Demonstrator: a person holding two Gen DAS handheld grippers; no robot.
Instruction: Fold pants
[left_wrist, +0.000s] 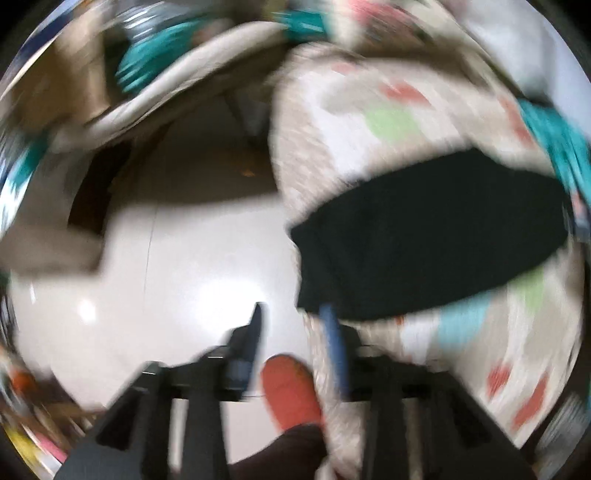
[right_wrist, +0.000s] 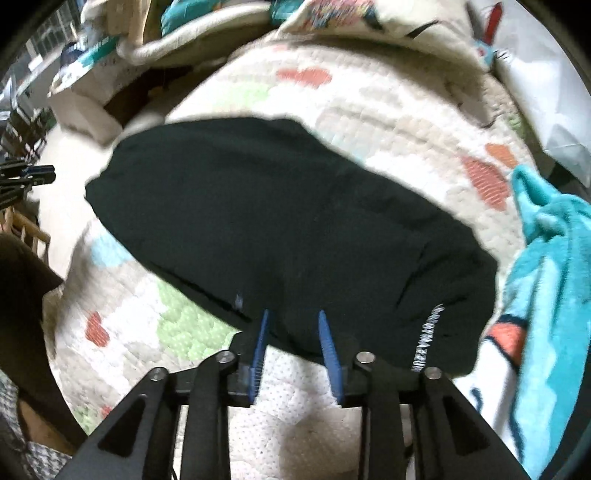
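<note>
The black pants (right_wrist: 288, 221) lie folded in a compact shape on a quilted bedspread (right_wrist: 369, 110) with red, green and blue patches. My right gripper (right_wrist: 293, 317) is open, its blue fingertips at the near edge of the pants, holding nothing. In the blurred left wrist view the pants (left_wrist: 424, 251) lie to the right on the bedspread (left_wrist: 351, 129). My left gripper (left_wrist: 293, 314) is open and empty, off the bed's left edge above the white floor, its right fingertip near the pants' corner. It also shows at the far left of the right wrist view (right_wrist: 33, 175).
A turquoise blanket (right_wrist: 550, 277) lies on the bed to the right of the pants. A pillow (right_wrist: 369, 22) and a white bag (right_wrist: 546, 92) sit at the head. The white floor (left_wrist: 166, 288) and a red slipper (left_wrist: 291, 391) are beside the bed.
</note>
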